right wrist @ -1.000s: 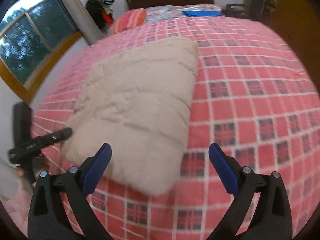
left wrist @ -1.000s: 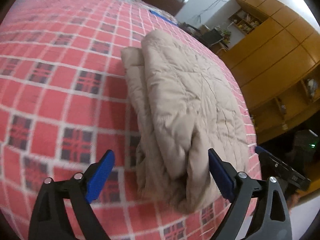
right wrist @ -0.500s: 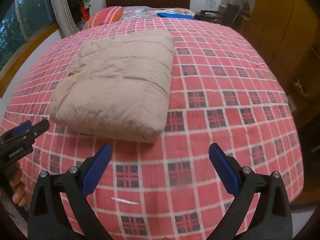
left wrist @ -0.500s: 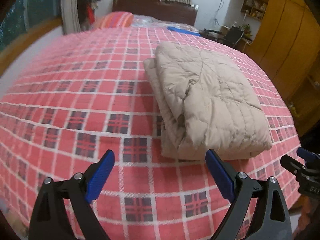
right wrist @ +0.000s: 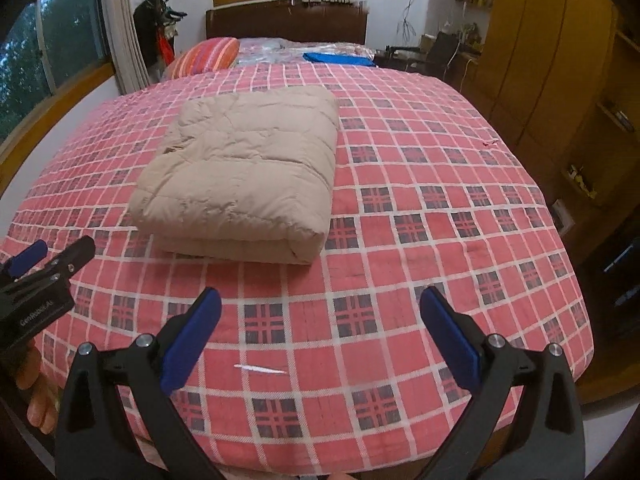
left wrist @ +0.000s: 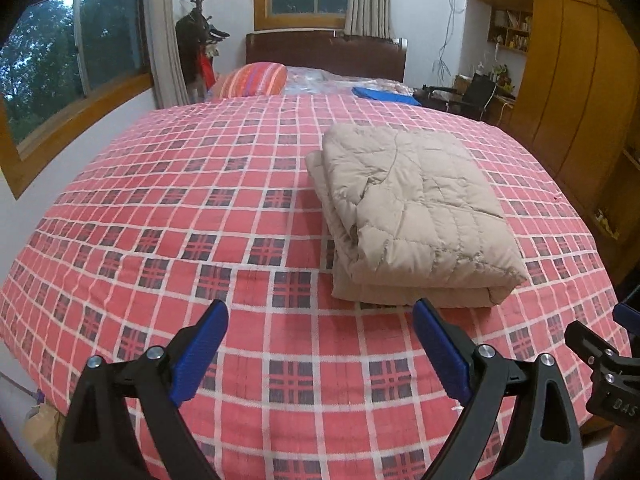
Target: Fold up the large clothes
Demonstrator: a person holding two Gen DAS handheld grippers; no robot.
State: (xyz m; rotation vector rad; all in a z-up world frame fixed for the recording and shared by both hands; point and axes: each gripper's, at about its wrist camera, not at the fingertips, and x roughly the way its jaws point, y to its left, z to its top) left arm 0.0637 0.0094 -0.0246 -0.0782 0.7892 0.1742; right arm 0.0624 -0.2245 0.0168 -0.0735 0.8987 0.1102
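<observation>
Beige folded coat lies beyond both grippers' fingers.

In the right wrist view, the black body of the left gripper at the left edge carries small pale letters that read about "GenRobot.AI". In the left wrist view, the right gripper at the right edge shows the letters "DAS", cut off by the frame.
</observation>
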